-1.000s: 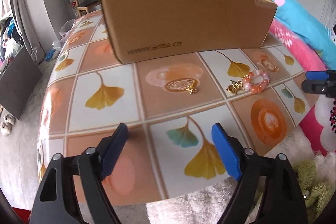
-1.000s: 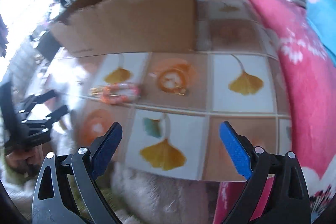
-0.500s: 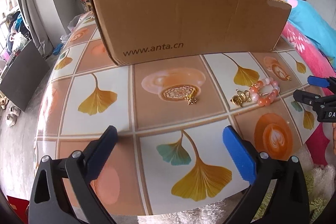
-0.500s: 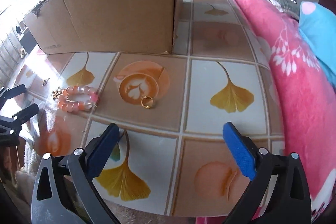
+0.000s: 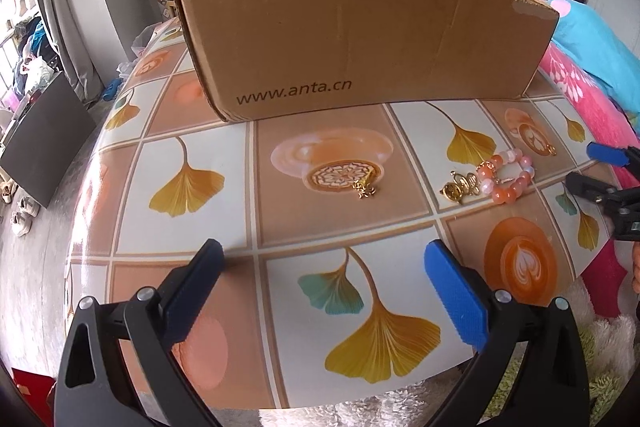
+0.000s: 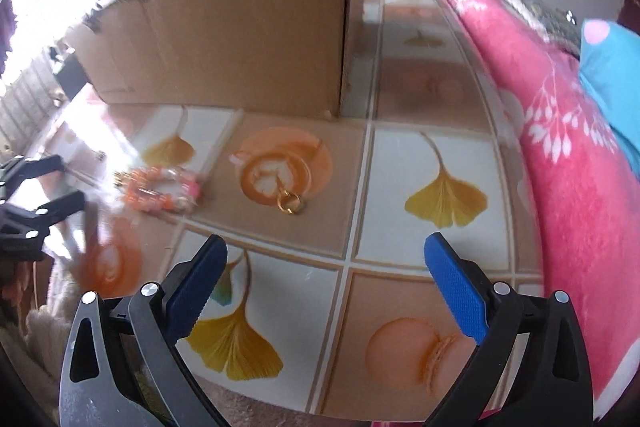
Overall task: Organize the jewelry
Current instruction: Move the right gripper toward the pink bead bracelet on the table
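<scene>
On the tiled tablecloth lie an orange and pink bead bracelet (image 5: 506,175) (image 6: 162,189), a gold ornament (image 5: 460,187) touching its left side, a small gold charm (image 5: 366,191) further left, and a gold ring (image 5: 551,149) (image 6: 292,205) to its right. My left gripper (image 5: 324,279) (image 6: 60,183) hovers open over the near table edge, short of the charm, nothing between its blue pads. My right gripper (image 6: 326,263) (image 5: 588,169) is open and empty too, with the ring just beyond its fingers.
A large cardboard box (image 5: 360,39) (image 6: 240,47) stands across the table behind the jewelry. A pink blanket (image 6: 568,163) and a blue pillow (image 5: 592,43) border the table's right side. White shaggy rug (image 5: 380,407) lies below the near edge.
Both grippers' jaws have spread wider. The right wrist view has swung so the ring and bracelet sit nearer its fingers; that view is blurred now. The left view has drawn slightly closer to the table.
</scene>
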